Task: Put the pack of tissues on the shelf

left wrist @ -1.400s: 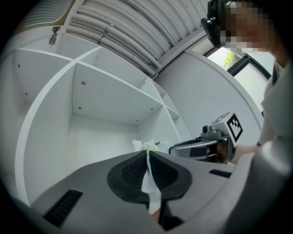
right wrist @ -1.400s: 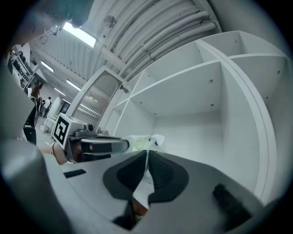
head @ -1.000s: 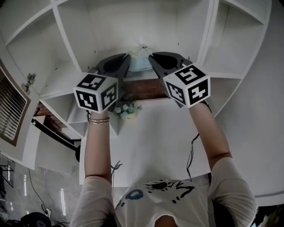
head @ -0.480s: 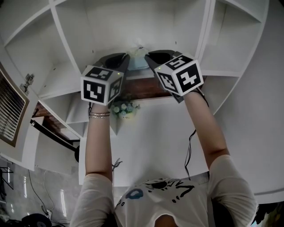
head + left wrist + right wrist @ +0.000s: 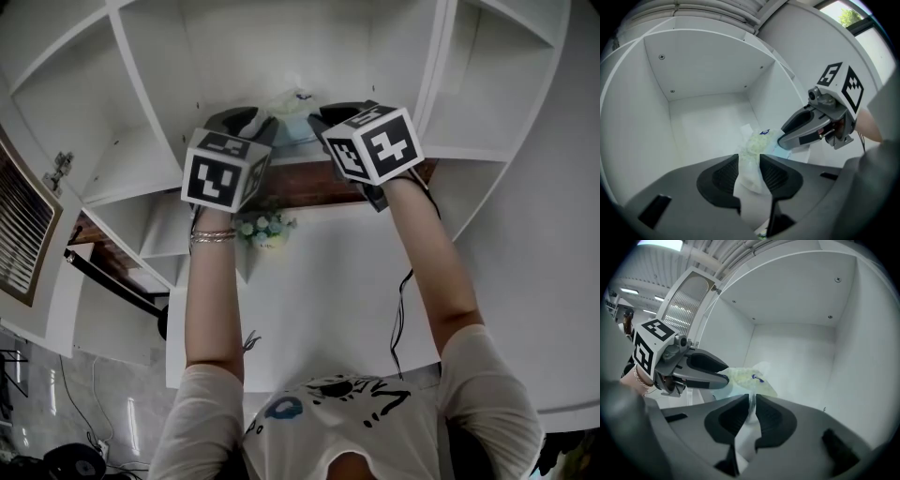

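Note:
The pack of tissues [image 5: 292, 114], pale green in a clear wrapper with a blue mark, rests at the front of a white shelf compartment [image 5: 234, 66]. My left gripper [image 5: 259, 127] is at its left end. In the left gripper view the left gripper [image 5: 749, 162] has just been opening; its jaws stand apart with the wrapper [image 5: 754, 147] loose between them. My right gripper [image 5: 324, 122] is at the right end. The right gripper view shows the right gripper [image 5: 752, 402] pinched shut on a thin fold of the wrapper [image 5: 746, 378].
White compartment walls close in on both sides, with a back wall [image 5: 708, 136] behind. Below the shelf run a brown wooden strip [image 5: 300, 187] and a small bunch of flowers [image 5: 264, 230]. A slatted window [image 5: 19, 225] is at the left.
Both grippers have pushed further towards the compartment and sunk a little, taking the pack with them. The marker cubes have tilted so their tops show more.

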A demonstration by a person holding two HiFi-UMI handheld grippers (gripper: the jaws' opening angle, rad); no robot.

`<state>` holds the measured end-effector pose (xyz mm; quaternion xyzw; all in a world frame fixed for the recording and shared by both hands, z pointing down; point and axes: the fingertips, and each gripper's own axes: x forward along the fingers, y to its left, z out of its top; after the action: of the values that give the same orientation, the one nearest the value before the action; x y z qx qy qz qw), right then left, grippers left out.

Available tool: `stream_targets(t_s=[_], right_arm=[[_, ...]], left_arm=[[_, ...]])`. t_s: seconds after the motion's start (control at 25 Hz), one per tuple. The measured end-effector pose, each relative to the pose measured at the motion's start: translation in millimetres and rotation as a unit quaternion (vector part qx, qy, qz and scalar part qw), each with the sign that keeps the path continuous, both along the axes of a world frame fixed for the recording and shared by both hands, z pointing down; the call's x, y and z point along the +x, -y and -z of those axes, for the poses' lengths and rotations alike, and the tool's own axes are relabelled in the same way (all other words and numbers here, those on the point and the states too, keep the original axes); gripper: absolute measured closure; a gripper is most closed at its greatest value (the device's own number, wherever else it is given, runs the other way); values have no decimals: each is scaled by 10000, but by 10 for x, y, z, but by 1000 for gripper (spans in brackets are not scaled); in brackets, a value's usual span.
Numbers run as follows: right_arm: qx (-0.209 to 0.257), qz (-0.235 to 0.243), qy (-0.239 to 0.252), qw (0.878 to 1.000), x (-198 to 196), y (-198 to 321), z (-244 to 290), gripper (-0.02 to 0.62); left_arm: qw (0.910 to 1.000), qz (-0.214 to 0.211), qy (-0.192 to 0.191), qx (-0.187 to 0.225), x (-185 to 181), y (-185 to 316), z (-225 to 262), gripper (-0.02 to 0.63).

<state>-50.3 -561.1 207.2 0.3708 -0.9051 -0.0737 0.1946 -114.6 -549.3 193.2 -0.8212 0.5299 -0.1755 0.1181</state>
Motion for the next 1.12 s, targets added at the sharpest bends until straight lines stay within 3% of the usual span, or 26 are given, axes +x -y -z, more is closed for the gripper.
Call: stream_targets(t_s=[0.28,0.48,0.68,0.76,0.92,1.12], right_arm=[[75,59,102,9999,69,-52,16,536],[352,-113,471,9982,207,-142,130,511],[917,-95,884,9918,301,-306,256,512],[914,-39,979,9910,316,-369,232,512],[895,118,1016,9907,343,-549,140,512],[853,397,1053,9900,308,-829,14,515]], left_arm=[[9998,135,84,94,-73,-116,-15,456],[9995,158,-125,259,-137,-283,27,457],[9986,166,-300,414,-210,-457,31,457],[9976,199,-307,588,-242,-510,40,459],[9903,337,-129,1340,-266,-649,54,514],[9891,198,-339,1418,-201,-849,-86,540]])
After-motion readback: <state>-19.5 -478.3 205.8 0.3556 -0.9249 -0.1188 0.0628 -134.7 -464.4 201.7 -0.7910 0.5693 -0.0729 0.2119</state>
